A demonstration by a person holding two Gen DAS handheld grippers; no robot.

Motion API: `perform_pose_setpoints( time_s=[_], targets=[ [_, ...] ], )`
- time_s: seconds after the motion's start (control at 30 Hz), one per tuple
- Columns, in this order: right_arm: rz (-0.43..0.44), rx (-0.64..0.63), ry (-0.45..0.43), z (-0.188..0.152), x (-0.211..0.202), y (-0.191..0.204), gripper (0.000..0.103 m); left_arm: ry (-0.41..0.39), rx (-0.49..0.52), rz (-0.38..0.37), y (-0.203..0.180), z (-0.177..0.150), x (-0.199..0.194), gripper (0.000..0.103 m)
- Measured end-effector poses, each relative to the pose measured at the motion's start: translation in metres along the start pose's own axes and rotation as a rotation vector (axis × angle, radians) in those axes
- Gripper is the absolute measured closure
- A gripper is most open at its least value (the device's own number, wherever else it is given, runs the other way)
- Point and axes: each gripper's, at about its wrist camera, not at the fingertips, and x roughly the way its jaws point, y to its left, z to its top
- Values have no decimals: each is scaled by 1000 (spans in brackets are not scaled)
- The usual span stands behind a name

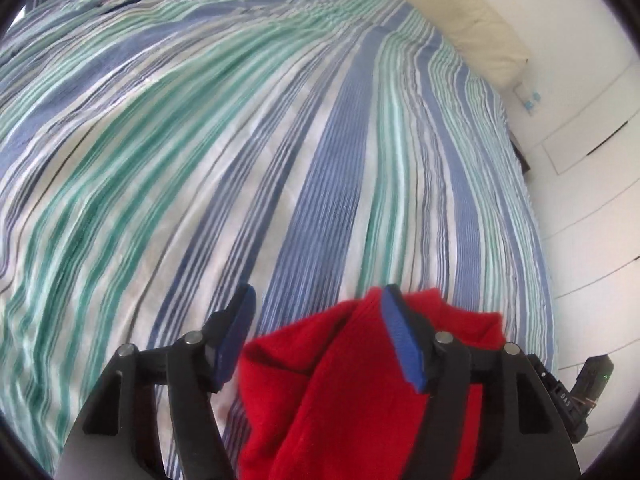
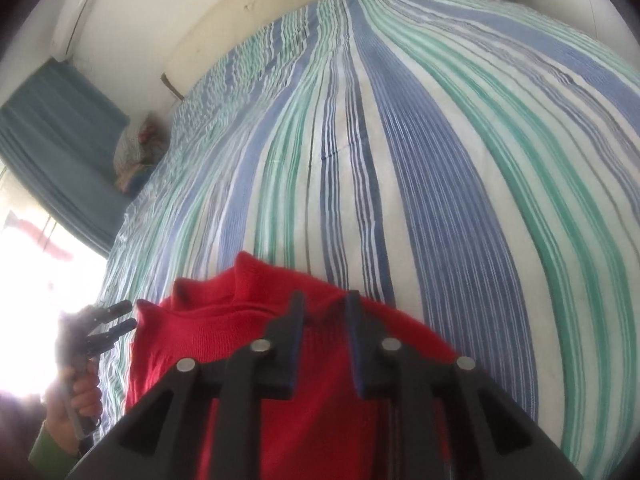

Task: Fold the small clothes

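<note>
The red sweater (image 2: 256, 320) lies bunched near the bed's (image 2: 440, 160) front edge, not yet folded, while the left gripper (image 1: 316, 312) is wide open around its cloth and the right gripper (image 2: 322, 312) hovers slightly open, holding nothing.

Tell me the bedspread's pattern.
Bedspread: long blue, green and white stripes, clearest in the right wrist view.

Garment (image 2: 256, 320) lies on bedspread (image 2: 440, 160), pillow (image 2: 140, 152) behind.
</note>
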Motion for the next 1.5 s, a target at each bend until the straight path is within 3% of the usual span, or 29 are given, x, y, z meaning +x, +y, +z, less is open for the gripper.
perform_pose_setpoints(
  time_s=[0.07,0.17,0.23,0.3,0.33,0.4,0.47,0.5,0.63,0.8,0.93,1.1,1.2,1.3,1.5],
  targets=[
    [-9,-85,-11,-2,-14,13,73,-22,62,-27,-5,-14,-15,30],
    [32,-230,31,-17,-35,40,69,11,212,-57,-16,-52,-26,23],
    [106,-295,91,-41,-49,55,38,59,312,-42,-20,-83,-20,19],
    [169,-338,154,-69,-56,62,27,123,393,36,-20,-111,-5,19],
    [185,-352,197,-84,-54,61,27,147,410,81,-17,-119,4,19],
    [129,-372,277,-110,-45,49,28,137,382,76,-7,-124,5,18],
    [30,-368,305,-126,-38,28,40,117,315,91,-2,-118,-7,20],
    [21,-362,287,-127,-43,23,47,103,288,92,-2,-115,-16,20],
    [20,-315,217,-122,-84,25,47,33,285,31,-12,-125,-63,18],
    [-48,-410,162,-149,-126,35,45,-6,392,70,-32,-187,-98,11],
    [-160,-408,72,-190,-145,34,37,-17,414,126,-41,-246,-92,9],
    [-272,-337,-34,-234,-149,23,36,-20,395,208,-39,-295,-58,7],
    [-327,-289,-74,-256,-136,9,26,-96,432,243,-35,-308,-50,1],
    [-316,-339,-123,-273,-129,5,20,-100,433,255,-34,-308,-49,1],
    [-294,-345,-108,-270,-124,3,12,-115,453,276,-36,-313,-46,1]
  ],
)
